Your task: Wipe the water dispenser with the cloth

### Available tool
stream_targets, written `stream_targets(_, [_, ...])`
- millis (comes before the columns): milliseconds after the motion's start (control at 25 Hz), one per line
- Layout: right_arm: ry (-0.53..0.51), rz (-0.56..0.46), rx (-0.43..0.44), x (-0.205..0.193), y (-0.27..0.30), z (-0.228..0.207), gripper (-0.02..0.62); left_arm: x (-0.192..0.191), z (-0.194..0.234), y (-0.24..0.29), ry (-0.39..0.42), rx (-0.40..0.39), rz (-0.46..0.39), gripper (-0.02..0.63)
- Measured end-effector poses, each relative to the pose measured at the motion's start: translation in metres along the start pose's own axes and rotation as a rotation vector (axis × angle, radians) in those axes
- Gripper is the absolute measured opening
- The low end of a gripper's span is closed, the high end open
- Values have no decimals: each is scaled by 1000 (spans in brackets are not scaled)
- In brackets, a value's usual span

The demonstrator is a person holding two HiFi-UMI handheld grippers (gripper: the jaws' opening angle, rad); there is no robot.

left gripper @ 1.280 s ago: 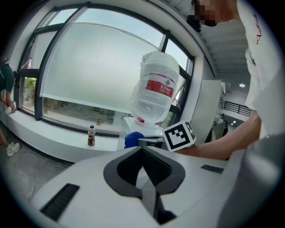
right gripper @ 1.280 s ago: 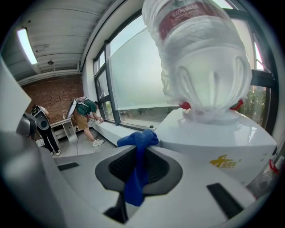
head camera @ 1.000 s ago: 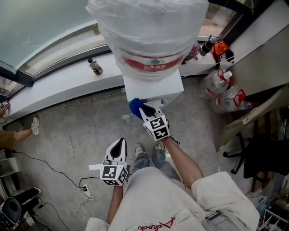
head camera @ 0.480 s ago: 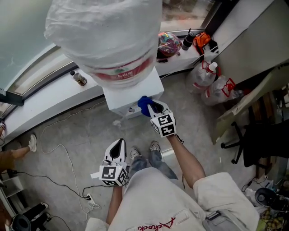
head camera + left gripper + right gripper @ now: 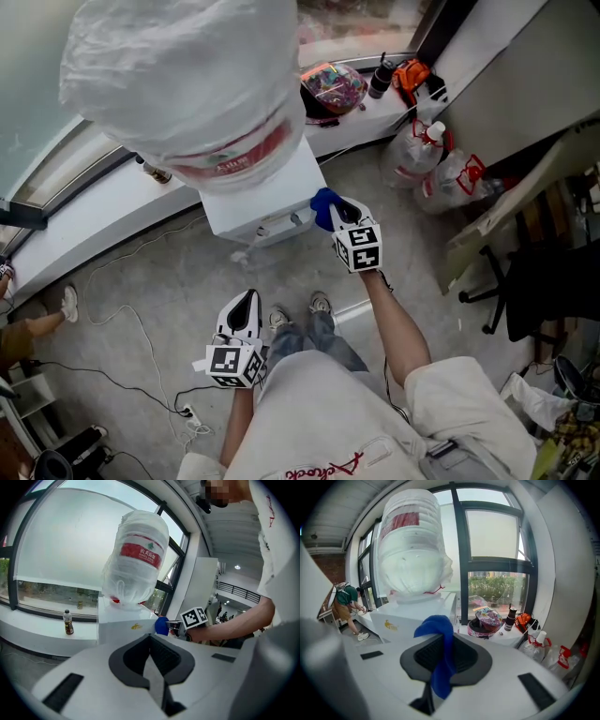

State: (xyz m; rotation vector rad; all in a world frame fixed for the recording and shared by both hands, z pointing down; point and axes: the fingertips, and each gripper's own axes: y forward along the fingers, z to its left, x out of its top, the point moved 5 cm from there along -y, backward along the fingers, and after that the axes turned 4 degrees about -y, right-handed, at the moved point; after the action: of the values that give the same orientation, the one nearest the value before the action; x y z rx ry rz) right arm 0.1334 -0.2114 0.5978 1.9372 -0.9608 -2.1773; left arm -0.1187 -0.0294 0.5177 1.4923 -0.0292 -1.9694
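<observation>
One cloth (image 5: 323, 205), blue, is pinched in the right gripper's (image 5: 335, 214) fingers at the dispenser's (image 5: 267, 208) front corner. The left gripper (image 5: 246, 302) hangs low, fingers pressed together, empty. Best press the cloth flat and sweep overlapping strokes below the bottle (image 5: 187, 75).

Unfinished office space: a white water dispenser (image 5: 272, 202) stands on bare concrete floor (image 5: 169, 272) against a long, curved window ledge (image 5: 84, 225). Loose cables (image 5: 186, 414) trail across the floor left of the dispenser. Spray bottles (image 5: 420, 150) and a black office chair (image 5: 530, 291) sit to its right.
</observation>
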Motion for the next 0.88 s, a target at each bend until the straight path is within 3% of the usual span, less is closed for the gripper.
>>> stream_targets(240, [7, 1, -21, -3, -12, -15, 53, 1, -9, 7, 7, -20, 4, 12])
stream_targets(440, [-2, -2, 1, -9, -26, 0, 52, -3, -11, 2, 4, -19, -1, 12])
stream_targets(880, [-64, 18, 251, -16, -27, 138, 54, -8, 10, -40, -27, 55, -40, 12])
